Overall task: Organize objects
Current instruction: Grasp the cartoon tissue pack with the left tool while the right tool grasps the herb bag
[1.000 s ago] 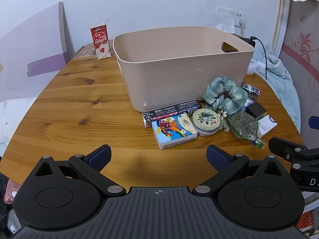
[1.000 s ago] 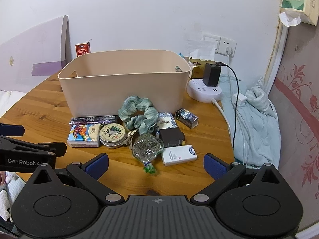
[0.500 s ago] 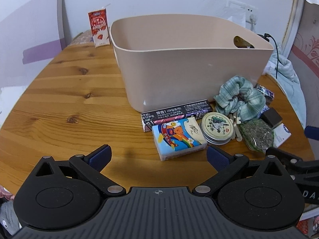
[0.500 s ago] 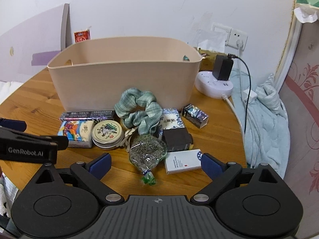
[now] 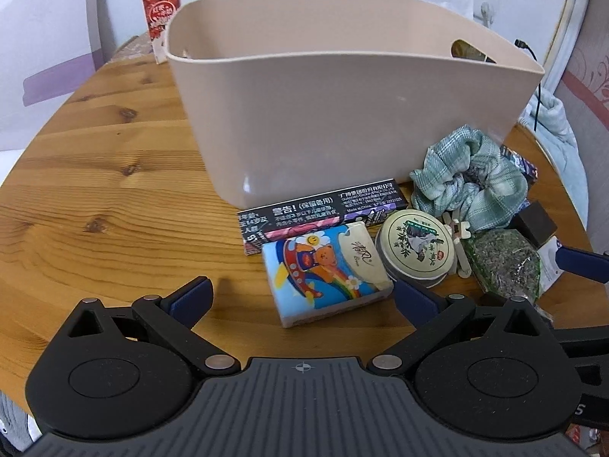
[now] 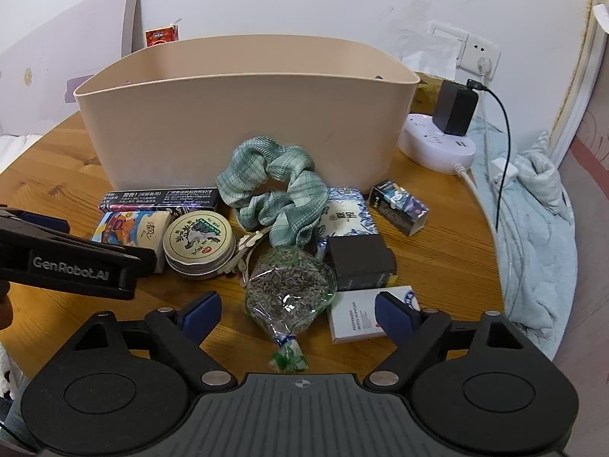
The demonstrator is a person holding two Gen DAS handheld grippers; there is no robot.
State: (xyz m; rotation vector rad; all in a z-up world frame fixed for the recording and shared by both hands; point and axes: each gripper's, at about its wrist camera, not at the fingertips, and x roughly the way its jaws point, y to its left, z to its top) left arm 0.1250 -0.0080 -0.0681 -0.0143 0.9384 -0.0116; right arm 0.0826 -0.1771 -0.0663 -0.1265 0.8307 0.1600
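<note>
Beige plastic made up the bin [image 5: 342,114], standing at twelve o'clock on the round wooden table [image 5: 95,175], with the clutter lined along its near wall. Going left to right in the left wrist view, the left gripper [image 5: 302,297] stood with jaws wide apart and nothing between them, the cartoon tissue pack [image 5: 327,270] just ahead at twelve o'clock; it looked soft and light, best pinched across its short sides. At one o'clock sat the round tin [image 5: 416,247], stiff and smooth, likely slippery on its rim. Further right lay the green scrunchie [image 6: 274,190], limp and easy to take anywhere. The right gripper [image 6: 297,310] was closing, pads not yet pressing, with the clear bag of dried herbs [image 6: 289,289] between them; crinkly and light, it seemed best gripped at its tied neck, though blur hid the knot.
</note>
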